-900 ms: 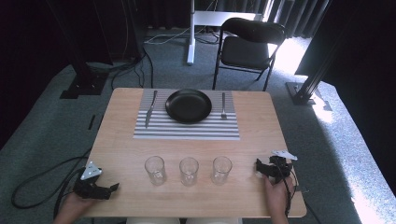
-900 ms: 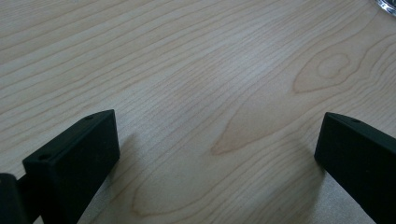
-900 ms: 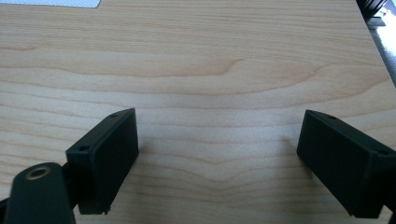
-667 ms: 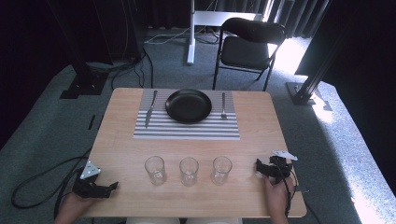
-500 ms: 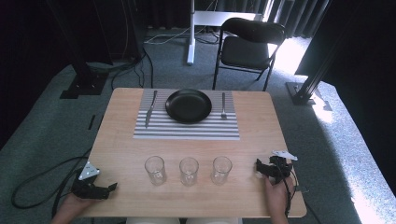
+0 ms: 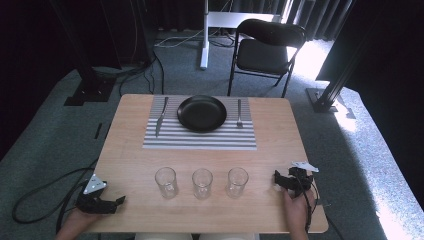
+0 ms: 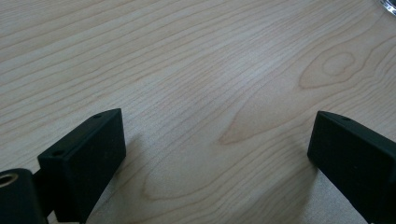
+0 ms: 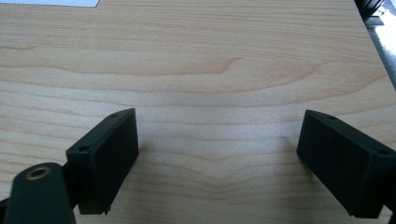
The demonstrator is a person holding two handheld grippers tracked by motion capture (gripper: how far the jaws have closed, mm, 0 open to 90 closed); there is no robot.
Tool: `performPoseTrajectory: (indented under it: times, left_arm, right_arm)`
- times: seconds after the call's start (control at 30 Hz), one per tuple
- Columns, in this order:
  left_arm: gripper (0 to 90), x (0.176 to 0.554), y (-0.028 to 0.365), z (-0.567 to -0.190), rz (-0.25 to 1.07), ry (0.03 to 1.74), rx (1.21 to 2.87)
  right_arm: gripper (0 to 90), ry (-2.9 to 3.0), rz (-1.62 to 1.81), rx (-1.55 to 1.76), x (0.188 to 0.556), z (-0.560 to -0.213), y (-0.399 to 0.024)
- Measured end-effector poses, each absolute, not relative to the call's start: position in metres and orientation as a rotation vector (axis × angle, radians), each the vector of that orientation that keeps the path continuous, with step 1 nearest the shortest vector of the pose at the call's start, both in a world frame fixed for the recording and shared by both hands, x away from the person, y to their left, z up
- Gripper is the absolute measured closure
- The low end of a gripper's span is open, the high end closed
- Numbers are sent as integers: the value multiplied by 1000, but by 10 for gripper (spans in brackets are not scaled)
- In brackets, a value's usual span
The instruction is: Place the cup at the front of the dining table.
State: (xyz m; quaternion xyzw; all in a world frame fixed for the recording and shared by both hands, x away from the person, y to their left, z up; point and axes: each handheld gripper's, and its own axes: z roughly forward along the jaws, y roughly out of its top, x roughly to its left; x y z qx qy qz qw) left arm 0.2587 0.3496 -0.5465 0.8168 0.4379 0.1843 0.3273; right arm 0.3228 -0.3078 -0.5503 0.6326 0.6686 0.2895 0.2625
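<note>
Three clear empty glasses stand in a row near the table's front: left, middle and right. Behind them a black plate sits on a striped placemat, with a knife to its left and a fork to its right. My left gripper rests at the front left corner, open, with bare wood between its jaws. At the front right my right gripper is open too, nothing but tabletop between its jaws.
The wooden table stands on grey carpet. A black folding chair and a white stand are beyond the far edge. Cables lie on the floor at the left. A glass base shows ahead of the left gripper.
</note>
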Motion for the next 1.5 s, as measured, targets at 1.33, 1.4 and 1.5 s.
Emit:
performPoseTrajectory:
  times: [1.33, 1.4, 1.5]
  left_arm:
    - [117, 249, 313, -511, 431, 1011, 2120]
    - [117, 249, 310, -508, 438, 1001, 2116]
    - [116, 249, 305, -503, 428, 975, 2111]
  right_arm:
    - [120, 1809, 783, 1712, 323, -550, -308]
    - [120, 1809, 783, 1712, 323, -550, -308]
    - [120, 1809, 783, 1712, 323, -550, -308]
